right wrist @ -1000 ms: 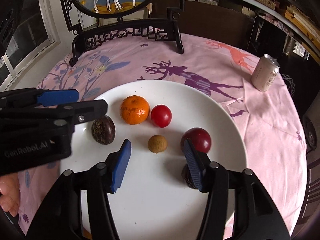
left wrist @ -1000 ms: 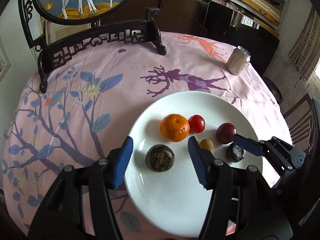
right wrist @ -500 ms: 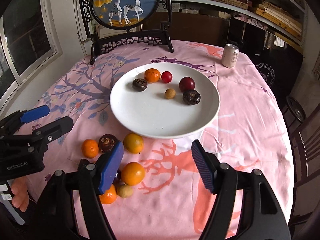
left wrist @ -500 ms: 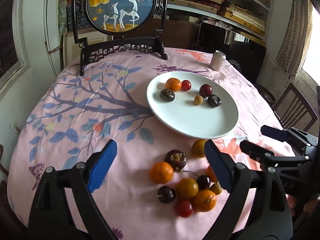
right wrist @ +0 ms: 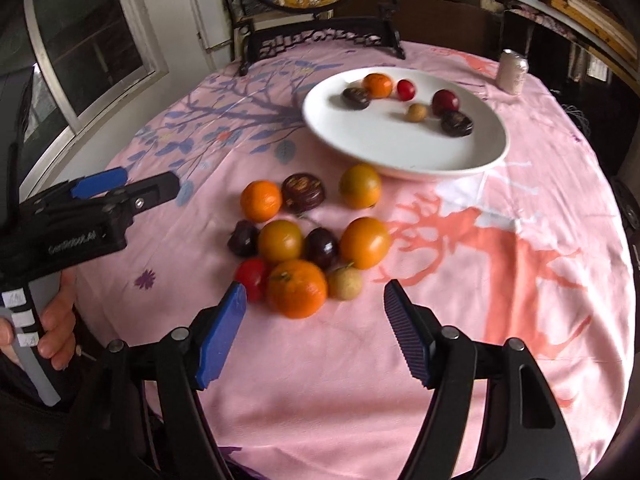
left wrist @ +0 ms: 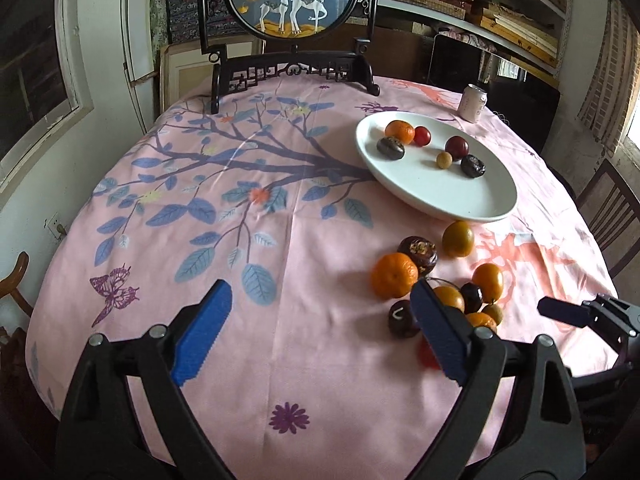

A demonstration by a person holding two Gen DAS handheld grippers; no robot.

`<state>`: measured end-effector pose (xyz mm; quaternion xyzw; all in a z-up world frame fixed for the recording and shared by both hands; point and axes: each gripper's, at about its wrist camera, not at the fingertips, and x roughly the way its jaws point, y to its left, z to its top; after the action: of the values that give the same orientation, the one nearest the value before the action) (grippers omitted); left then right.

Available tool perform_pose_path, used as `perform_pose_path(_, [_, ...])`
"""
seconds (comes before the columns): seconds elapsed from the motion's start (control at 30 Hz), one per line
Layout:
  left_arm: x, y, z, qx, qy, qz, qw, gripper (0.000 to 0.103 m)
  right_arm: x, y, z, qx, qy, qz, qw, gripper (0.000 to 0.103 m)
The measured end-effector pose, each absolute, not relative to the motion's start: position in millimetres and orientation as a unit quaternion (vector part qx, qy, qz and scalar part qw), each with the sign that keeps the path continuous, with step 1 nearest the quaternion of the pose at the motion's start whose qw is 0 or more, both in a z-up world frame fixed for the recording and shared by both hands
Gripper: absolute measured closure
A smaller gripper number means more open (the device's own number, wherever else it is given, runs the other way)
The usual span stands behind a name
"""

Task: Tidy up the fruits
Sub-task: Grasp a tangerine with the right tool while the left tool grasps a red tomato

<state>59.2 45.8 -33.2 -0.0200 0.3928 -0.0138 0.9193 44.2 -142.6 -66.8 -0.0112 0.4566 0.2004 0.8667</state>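
A white plate point(left wrist: 472, 208) point(right wrist: 400, 160) at the table's far right holds several fruits: a tangerine point(left wrist: 400, 131), a red tomato point(left wrist: 422, 136), a dark plum point(left wrist: 456, 147) and others. Several loose fruits lie on the cloth in front of it, among them a tangerine point(right wrist: 297, 288), a red tomato point(right wrist: 252, 278) and a dark passion fruit point(right wrist: 303, 193). My left gripper point(left wrist: 320, 332) is open and empty, left of the pile. My right gripper point(right wrist: 316, 336) is open and empty, just before the near tangerine.
A pink patterned tablecloth point(left wrist: 240, 208) covers the round table. A drink can point(left wrist: 473, 102) stands behind the plate. A framed deer screen on a black stand point(left wrist: 296, 68) is at the back. A chair point(left wrist: 612, 208) is at the right edge.
Both grippers have pulled back from over the plate toward the table's near edge. The loose fruit pile has come into view, and the left gripper has shifted left.
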Motion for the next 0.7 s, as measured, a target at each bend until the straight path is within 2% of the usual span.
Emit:
perform_pose_path(0.07, [57, 51, -37, -0.021, 0.398, -0.005, 0.917, 0.011, 42, -134, -74, -0.009, 0.465, 0.223, 0.857, 0.032])
perform_pose_path(0.13, [55, 57, -39, -0.028, 0.400, -0.001, 0.916, 0.011, 41, -128, -79, -0.012, 0.471, 0.225, 0.853, 0.045])
perform_pose_path(0.17, [54, 61, -40, -0.032, 0.400, 0.000, 0.916, 0.011, 42, -126, -81, -0.015, 0.474, 0.223, 0.852, 0.055])
perform_pose_path(0.2, [52, 64, -40, -0.036, 0.399, 0.001, 0.916, 0.011, 44, -126, -83, -0.016, 0.477, 0.220, 0.851, 0.057])
perform_pose_path(0.47, [47, 69, -39, -0.036, 0.399, -0.012, 0.916, 0.011, 58, -123, -99, -0.024, 0.486, 0.194, 0.852, 0.058])
perform_pose_path(0.57, [43, 63, -38, -0.024, 0.399, -0.022, 0.917, 0.011, 67, -122, -102, -0.020, 0.478, 0.194, 0.856, 0.062])
perform_pose_path(0.7, [41, 53, -43, -0.011, 0.409, -0.030, 0.912, 0.011, 65, -131, -96, -0.006, 0.480, 0.188, 0.857, 0.062])
